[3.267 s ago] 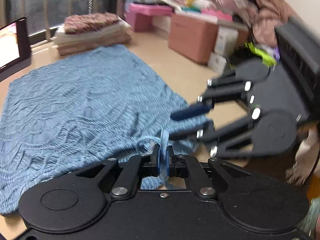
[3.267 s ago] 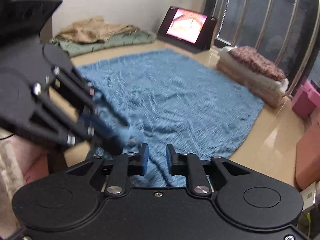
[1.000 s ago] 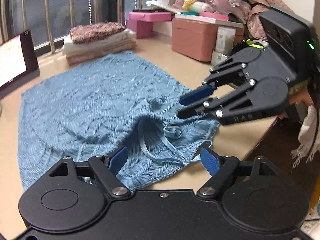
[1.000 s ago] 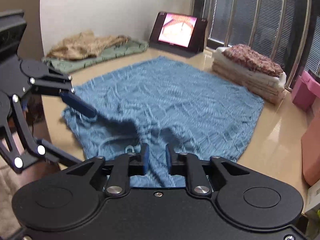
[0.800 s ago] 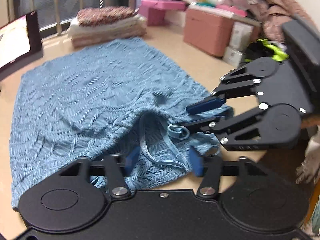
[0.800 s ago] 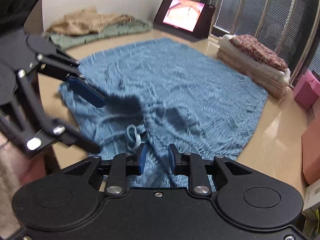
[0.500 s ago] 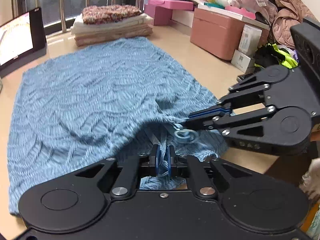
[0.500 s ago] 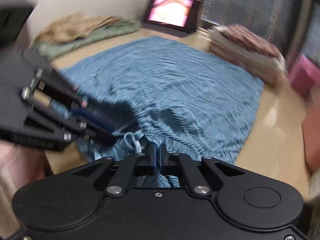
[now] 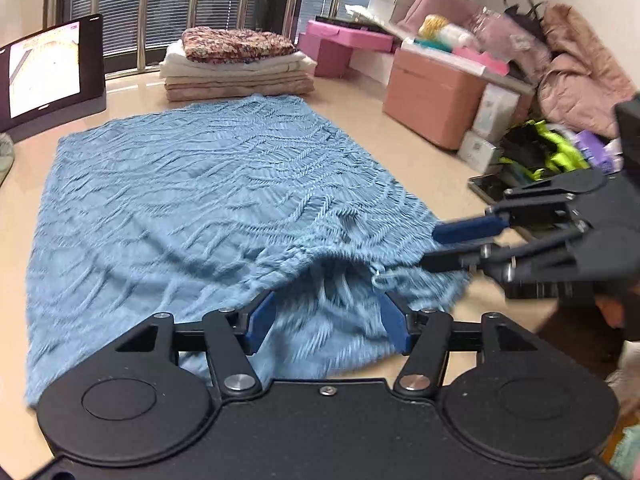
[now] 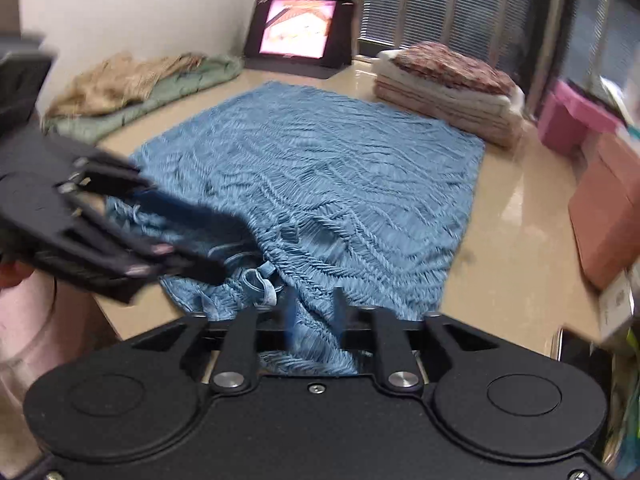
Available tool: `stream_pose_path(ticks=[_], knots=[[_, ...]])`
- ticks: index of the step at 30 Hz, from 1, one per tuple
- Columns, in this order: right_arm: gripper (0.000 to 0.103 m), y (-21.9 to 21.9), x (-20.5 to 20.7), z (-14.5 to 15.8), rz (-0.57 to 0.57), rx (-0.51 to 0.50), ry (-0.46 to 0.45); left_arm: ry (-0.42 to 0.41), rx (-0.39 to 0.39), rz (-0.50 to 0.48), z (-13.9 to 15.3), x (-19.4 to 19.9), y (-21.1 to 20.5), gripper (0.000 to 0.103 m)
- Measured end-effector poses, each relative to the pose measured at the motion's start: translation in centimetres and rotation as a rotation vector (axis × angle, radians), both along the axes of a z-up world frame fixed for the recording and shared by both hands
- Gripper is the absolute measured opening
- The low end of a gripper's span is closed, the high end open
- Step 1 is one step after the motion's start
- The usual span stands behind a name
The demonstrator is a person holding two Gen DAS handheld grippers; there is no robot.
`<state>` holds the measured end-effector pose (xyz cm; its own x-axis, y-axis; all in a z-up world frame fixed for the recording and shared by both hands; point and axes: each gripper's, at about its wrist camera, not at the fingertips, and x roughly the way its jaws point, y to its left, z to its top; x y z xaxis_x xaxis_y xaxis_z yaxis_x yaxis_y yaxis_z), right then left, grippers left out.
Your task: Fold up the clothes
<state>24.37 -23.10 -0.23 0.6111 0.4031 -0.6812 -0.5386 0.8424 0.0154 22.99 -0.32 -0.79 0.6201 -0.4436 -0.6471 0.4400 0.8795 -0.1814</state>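
Both clamps seen half a second ago on the blue knit garment (image 9: 200, 200) have been released. Left hand-held gripper (image 9: 328, 322) and right hand-held gripper (image 10: 314, 312) are opening, with the bunched near hem lying ungripped between their pads at lower centre of the bench (image 9: 420, 152).

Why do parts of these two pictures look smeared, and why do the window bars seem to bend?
Left wrist view: the right gripper and the near edge of the blue garment are motion-blurred. Right wrist view: the left gripper smears darkly, and the table shows glare. The fisheye lens curves the bars in both.
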Motion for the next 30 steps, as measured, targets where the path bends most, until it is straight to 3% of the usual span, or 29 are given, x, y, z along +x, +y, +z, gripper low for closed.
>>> stream_pose_path(ticks=[4, 8, 10, 11, 14, 18, 24, 25, 27, 28, 29, 30], knots=[[0.037, -2.1, -0.3, 0.3, -0.129, 0.146, -0.012, -0.026, -0.098, 0.033, 1.4, -1.7, 4.2, 0.067], [0.037, -2.3, 0.1, -0.4, -0.276, 0.216, -0.031, -0.073, -0.097, 0.207, 1.7, -0.8, 8.2, 0.067], [0.038, -1.8, 0.3, -1.1, -0.319, 0.234, -0.048, -0.085, -0.053, 0.277, 1.1, 0.0, 9.5, 0.060], [0.038, -1.5, 0.3, -1.6, -0.333, 0.236, -0.047, -0.071, -0.028, 0.290, 0.6, 0.4, 9.9, 0.046], [0.042, -0.9, 0.2, -3.1, -0.366, 0.236, -0.030, -0.005, 0.016, 0.294, -1.4, 0.8, 10.6, 0.029], [0.042, -0.2, -1.5, -4.4, -0.394, 0.195, -0.083, -0.071, 0.107, 0.259, -1.7, -1.0, 10.2, 0.029], [0.043, 0.4, -3.6, -4.3, -0.415, 0.135, -0.112, -0.090, 0.101, 0.261, -1.6, -2.3, 11.0, 0.030], [0.043, 0.3, -3.6, -4.2, -0.419, 0.139, -0.109, -0.092, 0.092, 0.261, -1.6, -2.4, 11.2, 0.032], [0.049, 0.2, -3.8, -3.5, -0.451, 0.167, -0.107, -0.114, 0.035, 0.266, -0.8, -2.9, 11.9, 0.052], [0.056, 0.1, -4.3, -2.8, -0.467, 0.190, -0.125, -0.151, -0.013, 0.281, -0.2, -3.7, 12.6, 0.078], [0.067, 0.2, -5.1, -2.1, -0.469, 0.214, -0.156, -0.188, -0.056, 0.308, 0.5, -4.4, 13.2, 0.097], [0.075, 0.4, -5.8, -1.3, -0.461, 0.237, -0.182, -0.225, -0.099, 0.334, 1.2, -5.2, 13.9, 0.103]])
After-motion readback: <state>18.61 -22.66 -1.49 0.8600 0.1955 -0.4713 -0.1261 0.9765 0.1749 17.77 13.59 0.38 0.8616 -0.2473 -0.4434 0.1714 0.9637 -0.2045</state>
